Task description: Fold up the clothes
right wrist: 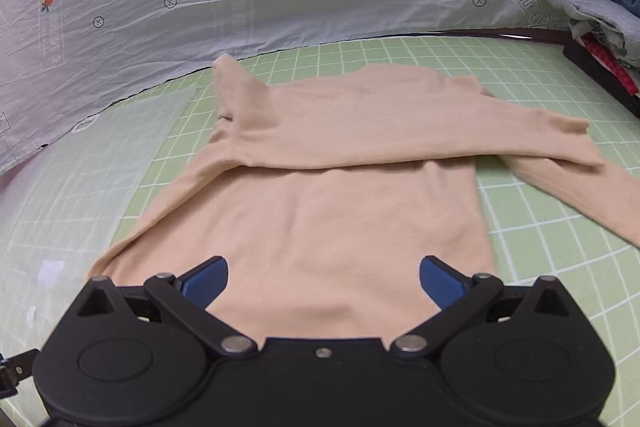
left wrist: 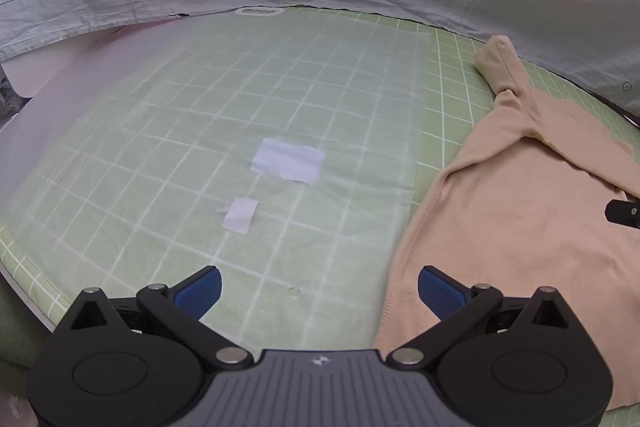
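While both my claws stand wide and hold nothing, the peach top [right wrist: 320,211] lies on the green checked surface [right wrist: 560,243] with one sleeve [right wrist: 400,127] folded across its chest and the other trailing off past its far side. With my right claw [right wrist: 323,277] over its hem and my left claw [left wrist: 319,291] beside it above the clear sheet [left wrist: 240,131], I judge a careless pinch could drag the thin knit and undo that sleeve. Beyond the top's trailing sleeve sits a pile of clothes [right wrist: 600,7], near enough to snag a wide swing.

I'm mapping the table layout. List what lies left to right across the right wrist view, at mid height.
Translucent plastic sheet → peach long-sleeved top → bare green checked cloth → pile of folded clothes at the far right edge. The right claw hangs open over the top's hem.
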Available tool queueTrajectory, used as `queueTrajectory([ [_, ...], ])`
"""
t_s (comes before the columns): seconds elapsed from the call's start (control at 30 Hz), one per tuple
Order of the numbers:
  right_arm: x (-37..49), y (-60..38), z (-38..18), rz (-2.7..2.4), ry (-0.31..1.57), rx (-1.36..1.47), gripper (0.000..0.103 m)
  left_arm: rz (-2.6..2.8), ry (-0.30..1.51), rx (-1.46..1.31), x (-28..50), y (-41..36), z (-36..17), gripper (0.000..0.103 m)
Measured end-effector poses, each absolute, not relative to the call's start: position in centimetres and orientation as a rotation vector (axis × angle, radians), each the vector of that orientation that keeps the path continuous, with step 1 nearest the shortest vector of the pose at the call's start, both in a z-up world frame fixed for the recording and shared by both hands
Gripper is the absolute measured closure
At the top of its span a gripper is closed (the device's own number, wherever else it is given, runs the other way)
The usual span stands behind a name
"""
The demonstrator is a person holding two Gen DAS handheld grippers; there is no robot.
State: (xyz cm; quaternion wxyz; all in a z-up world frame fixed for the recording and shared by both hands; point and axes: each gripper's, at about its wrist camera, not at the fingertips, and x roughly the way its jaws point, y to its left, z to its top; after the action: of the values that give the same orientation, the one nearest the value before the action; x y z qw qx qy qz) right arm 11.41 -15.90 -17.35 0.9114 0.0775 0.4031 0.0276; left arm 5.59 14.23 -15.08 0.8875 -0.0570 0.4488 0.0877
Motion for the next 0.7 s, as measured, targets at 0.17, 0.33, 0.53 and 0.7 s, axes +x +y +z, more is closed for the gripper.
queueTrajectory([
  [0.17, 12.3, -7.9, -16.8, 0.032, 0.838, 0.129, 0.000, 0.115, 0.943, -0.089, 6.2, 19.1, -15.3, 0.000],
  [0.33, 11.9, -2.4, -16.8, 0.038, 0.866, 0.157, 0.007, 0.074, 0.969, -0.074, 6.7, 21.9, -16.0, 0.000],
  [0.53, 10.6, 1.4, -17.3, 0.064, 0.879, 0.124, 0.027, 0.039, 0.978, -0.070, 7.6, 24.5, -16.5, 0.000],
  [0.7, 10.4, 2.8, -17.4, 0.077, 0.878, 0.124, 0.055, 0.003, 0.979, -0.061, 8.4, 25.0, -16.6, 0.000],
])
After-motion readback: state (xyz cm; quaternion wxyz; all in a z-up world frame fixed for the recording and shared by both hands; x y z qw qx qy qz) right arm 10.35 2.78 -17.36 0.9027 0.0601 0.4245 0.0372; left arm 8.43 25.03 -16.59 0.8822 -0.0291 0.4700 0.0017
